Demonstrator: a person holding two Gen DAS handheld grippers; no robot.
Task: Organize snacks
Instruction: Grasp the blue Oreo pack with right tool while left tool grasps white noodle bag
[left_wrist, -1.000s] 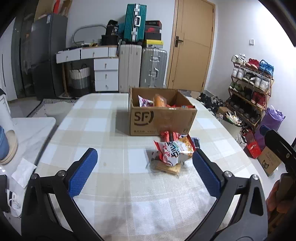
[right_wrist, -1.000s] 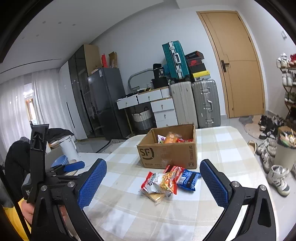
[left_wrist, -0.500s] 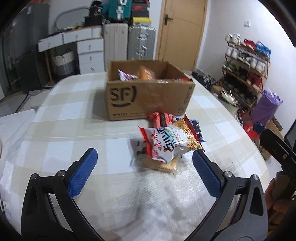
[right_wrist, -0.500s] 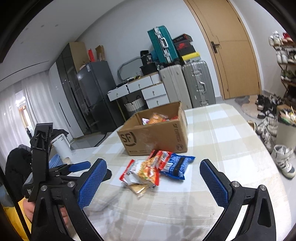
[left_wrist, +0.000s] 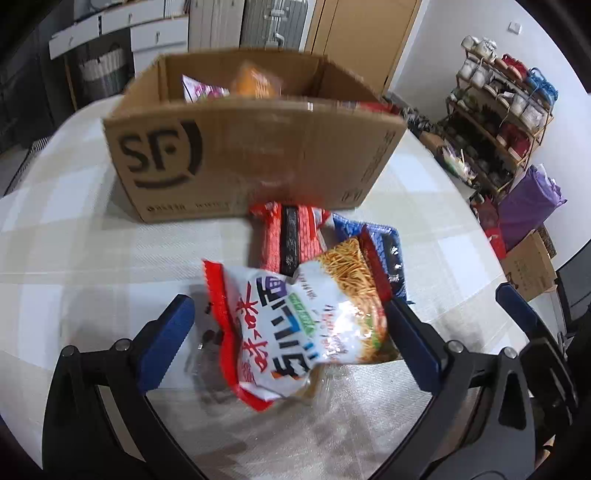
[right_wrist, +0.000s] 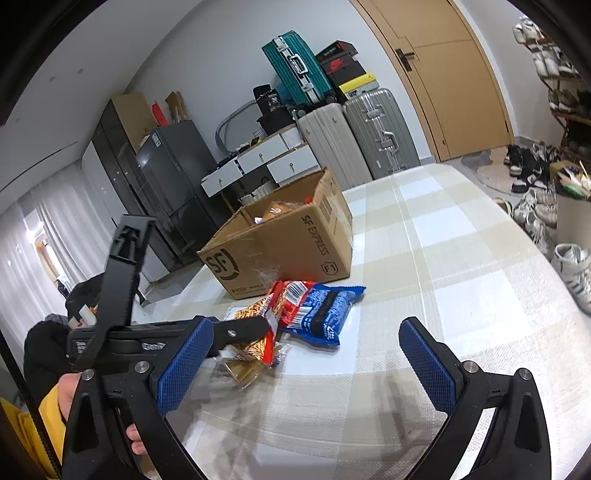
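A small pile of snack packets lies on the checked tablecloth in front of an open SF cardboard box (left_wrist: 229, 155) that holds a few packets. On top is a white and red noodle packet (left_wrist: 295, 325). My left gripper (left_wrist: 291, 325) is open, its blue pads on either side of that packet. A red packet (left_wrist: 288, 236) and a blue packet (left_wrist: 388, 254) lie behind it, a clear biscuit pack beneath. My right gripper (right_wrist: 306, 358) is open and empty, low over the table right of the pile. The right wrist view shows the box (right_wrist: 284, 247), blue packet (right_wrist: 321, 310) and the left gripper's body (right_wrist: 177, 332).
The table (right_wrist: 443, 251) is rounded with its edge at the right. Beyond it stand a shoe rack (left_wrist: 498, 118), suitcases (right_wrist: 354, 133), white drawers (right_wrist: 258, 162), a dark fridge (right_wrist: 173, 177) and a wooden door (right_wrist: 454, 74).
My left gripper has moved forward and down to the pile, so its open pads now flank the noodle packet. My right gripper has also come closer to the table and the pile.
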